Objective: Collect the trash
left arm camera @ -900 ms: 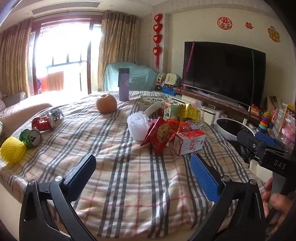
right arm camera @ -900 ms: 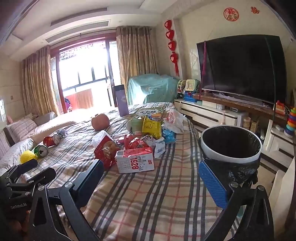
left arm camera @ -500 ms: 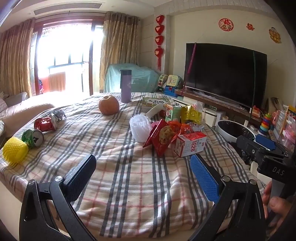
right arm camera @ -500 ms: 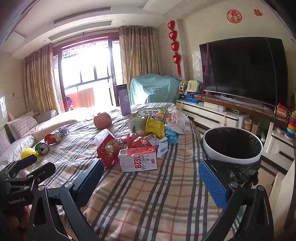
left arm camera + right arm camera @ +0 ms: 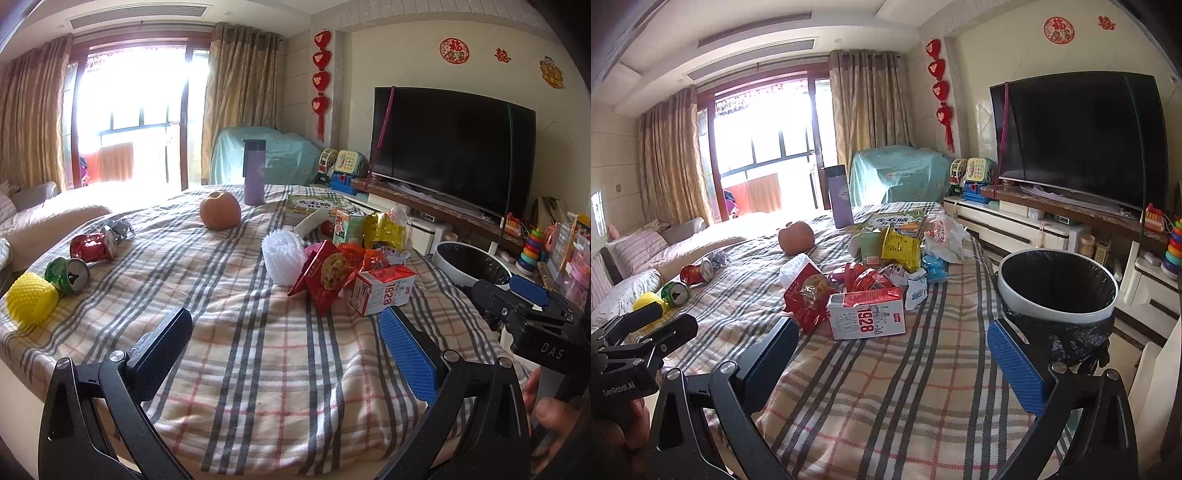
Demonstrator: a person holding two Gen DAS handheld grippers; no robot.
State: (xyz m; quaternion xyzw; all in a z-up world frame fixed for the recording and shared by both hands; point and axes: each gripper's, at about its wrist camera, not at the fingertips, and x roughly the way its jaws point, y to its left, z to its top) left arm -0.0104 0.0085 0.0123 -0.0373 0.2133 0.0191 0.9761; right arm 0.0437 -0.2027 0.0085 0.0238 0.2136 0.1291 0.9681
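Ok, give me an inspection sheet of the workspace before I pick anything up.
Surface: plaid cloth covers the table; near part bare.
Job's things: milk carton lying down, red snack bag, yellow packet, white foam net, red can, green can, yellow foam net; bin with black liner at the table's right edge.
Clutter: apple, purple flask upright.
Grippers: left gripper and right gripper open, nothing between the fingers.
Cables: nothing seen.
Surroundings: television, toys, curtains, covered furniture.

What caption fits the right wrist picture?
Open right gripper hovers above plaid tablecloth, facing red-and-white milk carton and black-lined white bin.
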